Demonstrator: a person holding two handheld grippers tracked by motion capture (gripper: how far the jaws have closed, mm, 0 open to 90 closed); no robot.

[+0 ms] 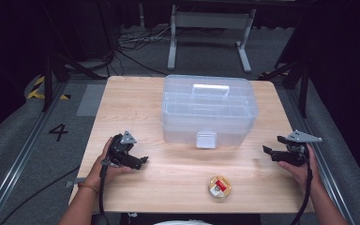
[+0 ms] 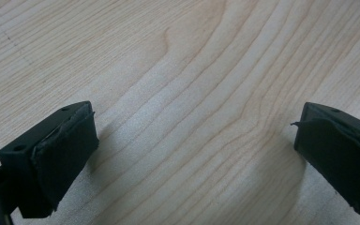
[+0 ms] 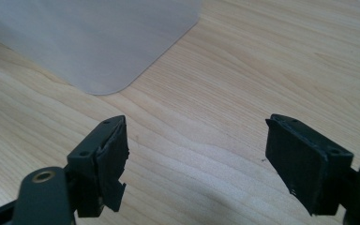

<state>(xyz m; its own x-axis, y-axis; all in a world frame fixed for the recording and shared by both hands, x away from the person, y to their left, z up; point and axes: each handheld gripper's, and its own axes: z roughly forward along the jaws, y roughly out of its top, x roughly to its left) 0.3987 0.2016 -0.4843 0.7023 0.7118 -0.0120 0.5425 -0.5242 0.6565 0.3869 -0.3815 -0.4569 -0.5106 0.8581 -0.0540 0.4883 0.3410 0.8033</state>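
High view: clear box (image 1: 209,110) sitting mid-table (image 1: 136,93), between left gripper (image 1: 139,161) & right gripper (image 1: 271,151), both gaping wide, holding nothing. Small tin (image 1: 219,187) lying near, just inward of right gripper, nothing blocking.

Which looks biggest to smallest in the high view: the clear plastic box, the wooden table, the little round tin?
1. wooden table, far the largest, carrying everything else.
2. clear plastic box, covering much of the table's far middle.
3. little round tin, smallest, though it lies nearest the camera.
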